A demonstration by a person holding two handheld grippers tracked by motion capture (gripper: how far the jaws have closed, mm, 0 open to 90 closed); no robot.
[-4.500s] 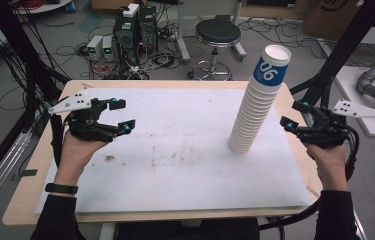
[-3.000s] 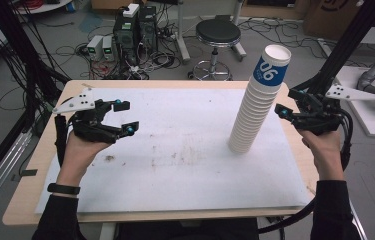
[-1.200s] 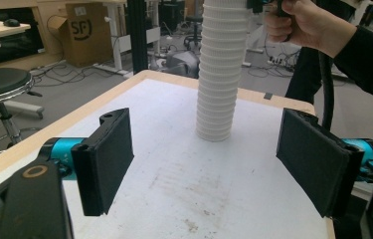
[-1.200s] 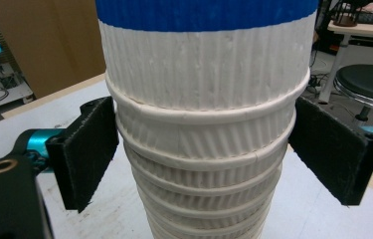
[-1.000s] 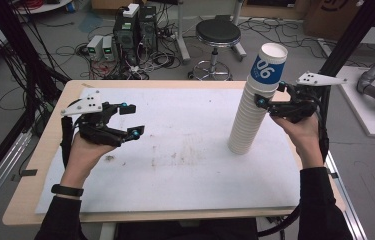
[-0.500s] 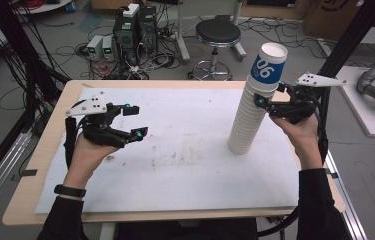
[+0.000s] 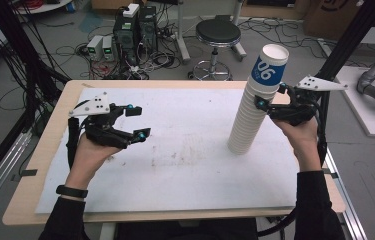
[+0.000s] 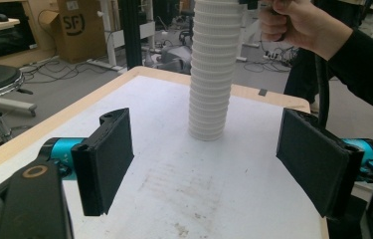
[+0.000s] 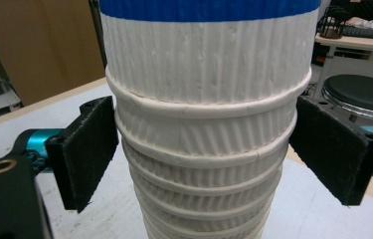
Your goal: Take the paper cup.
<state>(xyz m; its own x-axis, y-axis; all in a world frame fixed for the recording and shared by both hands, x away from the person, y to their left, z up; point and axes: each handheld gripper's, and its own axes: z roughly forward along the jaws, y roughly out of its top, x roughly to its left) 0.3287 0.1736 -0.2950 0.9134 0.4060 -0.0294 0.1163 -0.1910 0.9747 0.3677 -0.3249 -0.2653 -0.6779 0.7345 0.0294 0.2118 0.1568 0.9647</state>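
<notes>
A tall stack of paper cups [image 7: 255, 95] stood upright near the table's [image 7: 45, 150] right edge, its top cup banded in blue. The right gripper [image 7: 270, 102] straddled the stack high up, its jaws spread either side, the pads just beside the ribbed wall without pinching it. The left gripper [image 7: 136, 121] hovered near the left edge, jaws spread and empty.

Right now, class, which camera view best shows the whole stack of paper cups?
The high view: the stack of paper cups stands on the table from base to blue-banded top. The left gripper view gives the base and ribbed middle, top cut off. The right gripper view gives upper rims between the right gripper pads.
</notes>
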